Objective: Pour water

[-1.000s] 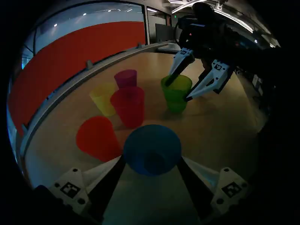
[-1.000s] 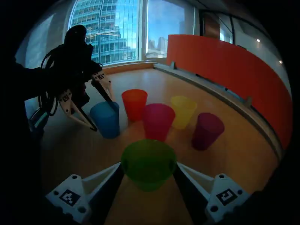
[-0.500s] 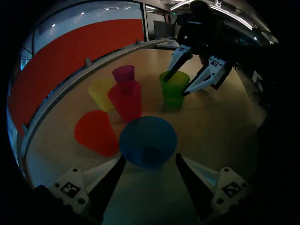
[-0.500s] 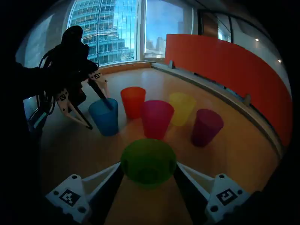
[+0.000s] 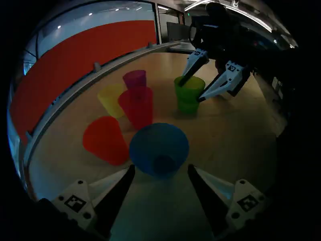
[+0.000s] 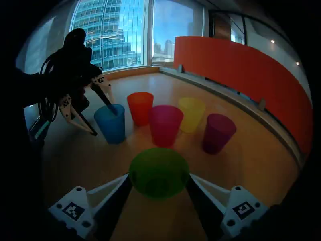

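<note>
Wide-spread fingers press both sides of each cup: the left gripper holds the blue cup, the right gripper the green cup.

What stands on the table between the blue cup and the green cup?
Nothing. In the left gripper view, the wooden table between the blue cup and the green cup is bare.
</note>
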A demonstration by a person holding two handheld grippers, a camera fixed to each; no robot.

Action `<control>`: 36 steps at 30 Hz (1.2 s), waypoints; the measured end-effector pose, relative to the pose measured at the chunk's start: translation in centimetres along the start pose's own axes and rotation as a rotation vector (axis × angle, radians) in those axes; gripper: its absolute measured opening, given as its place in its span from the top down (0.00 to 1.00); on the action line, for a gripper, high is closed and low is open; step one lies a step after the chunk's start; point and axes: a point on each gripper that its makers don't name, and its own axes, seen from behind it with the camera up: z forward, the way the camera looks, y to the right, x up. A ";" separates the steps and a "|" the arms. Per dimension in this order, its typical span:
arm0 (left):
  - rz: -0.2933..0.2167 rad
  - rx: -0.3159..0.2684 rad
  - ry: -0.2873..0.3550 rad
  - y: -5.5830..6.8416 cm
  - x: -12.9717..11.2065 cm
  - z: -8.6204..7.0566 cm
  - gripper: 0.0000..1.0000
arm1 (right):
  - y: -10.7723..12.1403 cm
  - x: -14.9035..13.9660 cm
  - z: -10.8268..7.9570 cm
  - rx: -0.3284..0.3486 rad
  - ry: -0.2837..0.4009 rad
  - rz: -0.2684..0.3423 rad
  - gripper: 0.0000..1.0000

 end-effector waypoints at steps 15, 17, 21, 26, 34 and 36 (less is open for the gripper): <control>-0.026 0.040 0.006 -0.4 -0.6 -1.4 0.02 | 0.1 -0.4 -1.0 -0.028 0.002 0.015 0.00; -0.035 0.047 0.012 -0.5 -0.7 -1.7 0.02 | 0.2 -0.6 -1.3 -0.035 0.002 0.018 0.00; -0.056 0.066 0.020 -0.6 -1.0 -2.2 0.02 | 0.2 -0.9 -2.0 -0.053 0.004 0.027 0.00; -0.076 0.095 0.022 -1.0 -1.7 -3.0 0.02 | 0.1 -1.7 -3.1 -0.071 0.004 0.043 0.00; -0.130 0.154 0.048 -2.0 -2.1 -4.4 0.02 | 0.0 -1.9 -4.8 -0.108 0.026 0.079 0.00; -0.142 0.171 0.058 -2.3 -2.0 -4.8 0.02 | 0.0 -1.8 -5.3 -0.118 0.036 0.091 0.00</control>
